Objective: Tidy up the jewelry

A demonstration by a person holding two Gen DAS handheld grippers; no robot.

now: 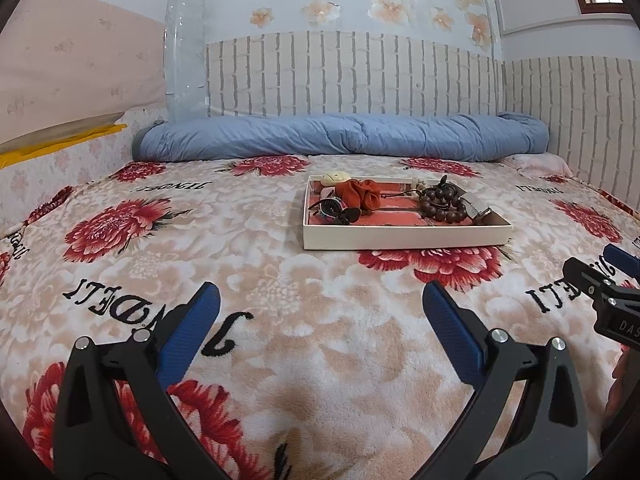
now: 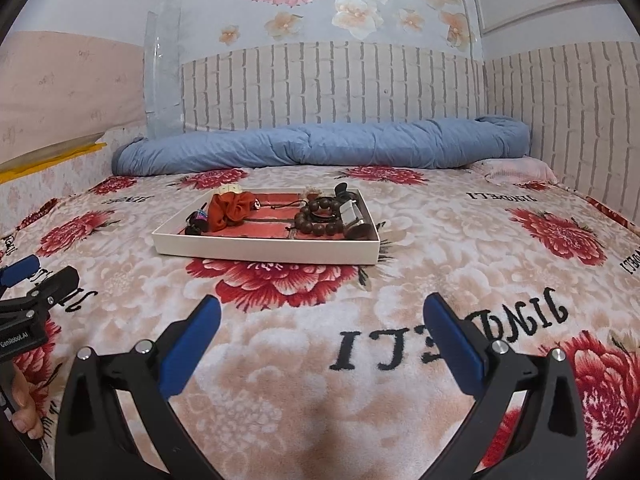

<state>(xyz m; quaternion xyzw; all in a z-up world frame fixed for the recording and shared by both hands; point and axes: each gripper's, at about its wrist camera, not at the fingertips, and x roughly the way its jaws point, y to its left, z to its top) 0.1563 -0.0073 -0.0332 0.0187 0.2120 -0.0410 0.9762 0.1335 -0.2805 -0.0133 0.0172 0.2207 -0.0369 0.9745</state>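
Observation:
A shallow white tray (image 1: 404, 236) with a red floor sits on the bed; it also shows in the right wrist view (image 2: 264, 250). In it lie an orange scrunchie (image 1: 358, 194) (image 2: 230, 208), a dark wooden bead bracelet (image 1: 442, 202) (image 2: 320, 216), a dark hair claw (image 1: 332, 210) (image 2: 196, 220), a silver piece (image 1: 478, 208) (image 2: 354, 216) and a small cream item (image 1: 336, 177). My left gripper (image 1: 320, 300) is open and empty, well short of the tray. My right gripper (image 2: 320, 312) is open and empty too, also short of the tray.
The bed is covered by a floral blanket (image 1: 240, 248) with red flowers. A rolled blue quilt (image 1: 340, 136) (image 2: 320, 144) lies along the brick-pattern wall behind the tray. A pink pillow (image 2: 516, 170) lies at the far right. A raised ledge (image 1: 60, 140) runs along the left.

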